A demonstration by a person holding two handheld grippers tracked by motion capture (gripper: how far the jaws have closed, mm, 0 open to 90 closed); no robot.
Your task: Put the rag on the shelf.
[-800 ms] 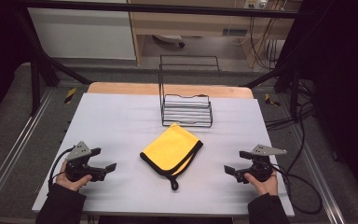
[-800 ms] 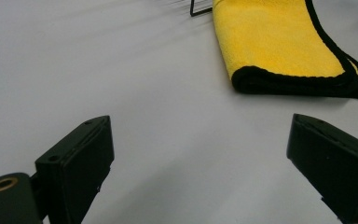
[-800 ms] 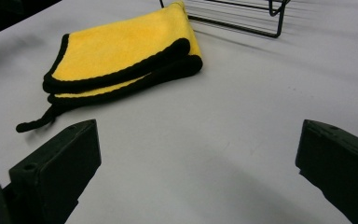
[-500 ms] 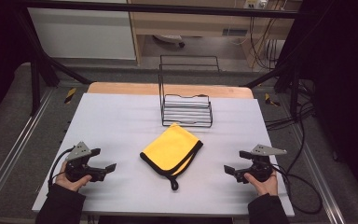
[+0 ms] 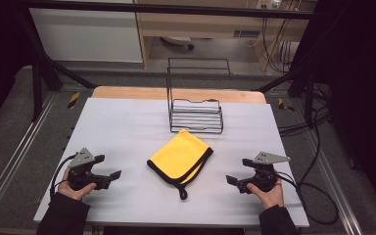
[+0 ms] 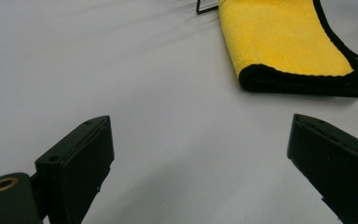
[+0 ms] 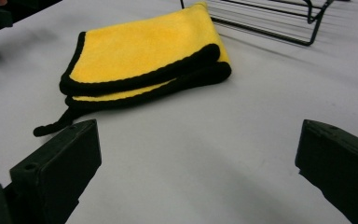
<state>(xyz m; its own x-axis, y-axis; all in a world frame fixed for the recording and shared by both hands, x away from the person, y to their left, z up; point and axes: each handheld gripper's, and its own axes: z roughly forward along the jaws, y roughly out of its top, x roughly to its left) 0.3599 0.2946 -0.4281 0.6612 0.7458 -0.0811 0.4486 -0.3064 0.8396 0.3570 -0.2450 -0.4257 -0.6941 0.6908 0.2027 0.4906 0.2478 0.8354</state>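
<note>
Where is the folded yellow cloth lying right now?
In the high view, the yellow cloth lies mid-table, just in front of the black wire rack.

We see a black wire rack (image 5: 196, 115) standing at the far middle of the white table (image 5: 127, 127), its tall wire back frame rising behind a low ribbed basket part. A bare wooden strip (image 5: 127, 93) shows along the table's far edge. Beyond it sit grey floor, a white cabinet front (image 5: 85, 34), a wooden shelf unit (image 5: 200, 24), and black cables (image 5: 318, 147) trailing at the right.
</note>
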